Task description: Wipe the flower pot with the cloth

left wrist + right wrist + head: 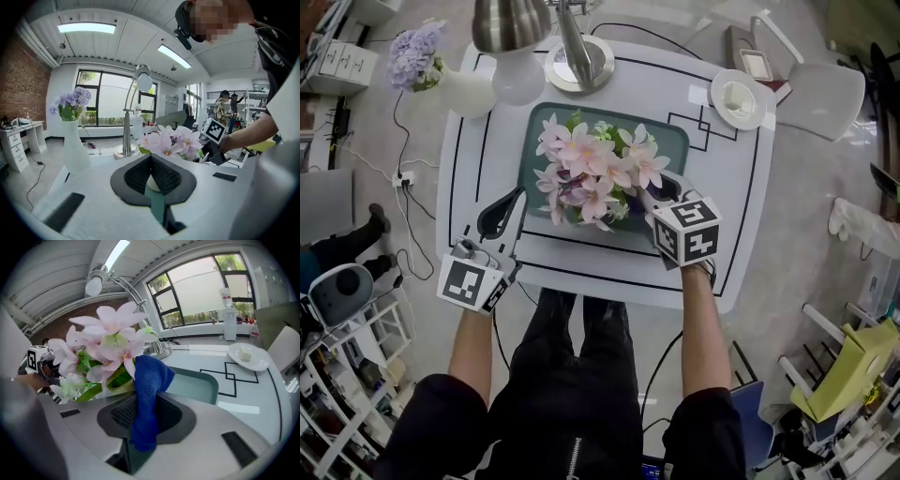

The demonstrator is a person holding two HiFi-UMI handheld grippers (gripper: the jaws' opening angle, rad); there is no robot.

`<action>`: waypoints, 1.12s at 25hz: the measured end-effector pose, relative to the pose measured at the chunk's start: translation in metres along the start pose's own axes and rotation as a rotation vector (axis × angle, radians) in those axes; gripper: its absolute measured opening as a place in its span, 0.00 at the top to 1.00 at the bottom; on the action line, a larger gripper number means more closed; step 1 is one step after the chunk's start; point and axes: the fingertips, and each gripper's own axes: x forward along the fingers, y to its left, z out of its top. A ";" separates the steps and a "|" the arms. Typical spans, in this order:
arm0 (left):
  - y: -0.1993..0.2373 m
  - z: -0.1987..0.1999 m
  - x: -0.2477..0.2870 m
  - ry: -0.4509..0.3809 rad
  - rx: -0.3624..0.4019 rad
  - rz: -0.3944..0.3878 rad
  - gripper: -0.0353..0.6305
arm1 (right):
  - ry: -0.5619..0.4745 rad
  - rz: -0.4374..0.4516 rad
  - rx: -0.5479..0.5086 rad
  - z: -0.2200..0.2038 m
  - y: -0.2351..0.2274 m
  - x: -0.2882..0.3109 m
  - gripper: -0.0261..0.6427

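Note:
The flower pot is hidden under its pink flowers [592, 173], which stand on a teal tray [677, 141] in the middle of the white table. Seen past the left gripper's jaws, a bit of the white pot [151, 182] shows. My right gripper [659, 194] is at the flowers' right side, shut on a blue cloth [146, 390] whose upper end touches the leaves and petals [112, 341]. My left gripper [519, 195] sits left of the tray, its jaws together with nothing in them, pointing at the pot.
At the far left of the table stands a white vase of purple flowers [455, 84]. A metal lamp's base [579, 62] is behind the tray, with its head [508, 23] hanging over the table. At the far right are a white dish [738, 97] and a chair [825, 86].

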 end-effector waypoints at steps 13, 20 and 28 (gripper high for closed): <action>-0.045 0.034 -0.058 -0.124 0.030 -0.129 0.94 | -0.380 -0.467 0.014 0.017 0.025 -0.145 0.82; -0.076 0.045 -0.141 -0.215 0.092 -0.201 0.94 | -0.584 -0.529 -0.104 0.014 0.148 -0.198 0.82; -0.098 0.059 -0.273 -0.237 0.070 -0.207 0.94 | -0.579 -0.462 -0.117 -0.018 0.316 -0.227 0.82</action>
